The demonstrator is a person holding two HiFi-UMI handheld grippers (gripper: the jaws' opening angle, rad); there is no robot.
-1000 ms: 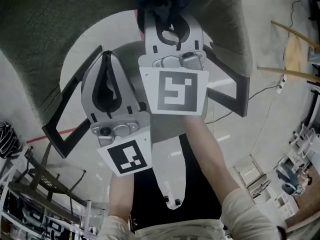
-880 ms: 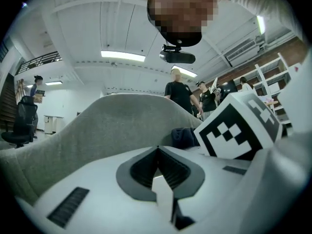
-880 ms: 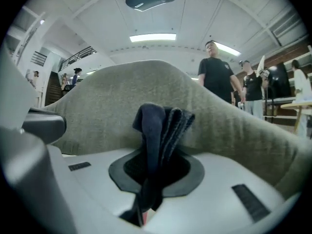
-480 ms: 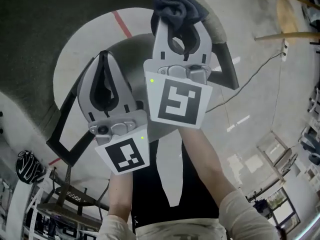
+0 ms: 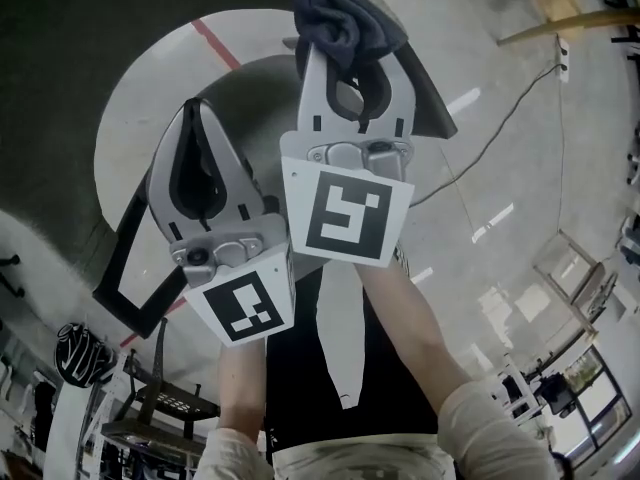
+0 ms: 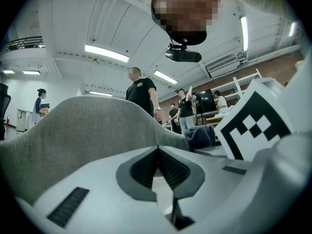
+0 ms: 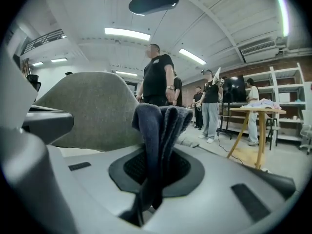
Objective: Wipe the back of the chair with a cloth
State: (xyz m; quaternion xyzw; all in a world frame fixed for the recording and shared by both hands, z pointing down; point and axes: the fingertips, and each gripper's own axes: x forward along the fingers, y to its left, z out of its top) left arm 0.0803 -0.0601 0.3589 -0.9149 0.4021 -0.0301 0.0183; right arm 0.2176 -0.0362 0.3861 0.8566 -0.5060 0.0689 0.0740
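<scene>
Right tool point(image 5: 345, 53) — dark cloth point(image 5: 345, 18) between jaws

The cloth point(image 5: 345, 16), pinched in the right gripper point(image 5: 343, 53), now shows against pale floor instead of the chair point(image 5: 70, 58) back, which has slid to the upper left. The left gripper point(image 5: 197, 113) has drifted slightly left.

Grey chair back point(image 7: 92, 111) blocks ahead-left; open floor point(image 7: 214, 147) lies right.
</scene>
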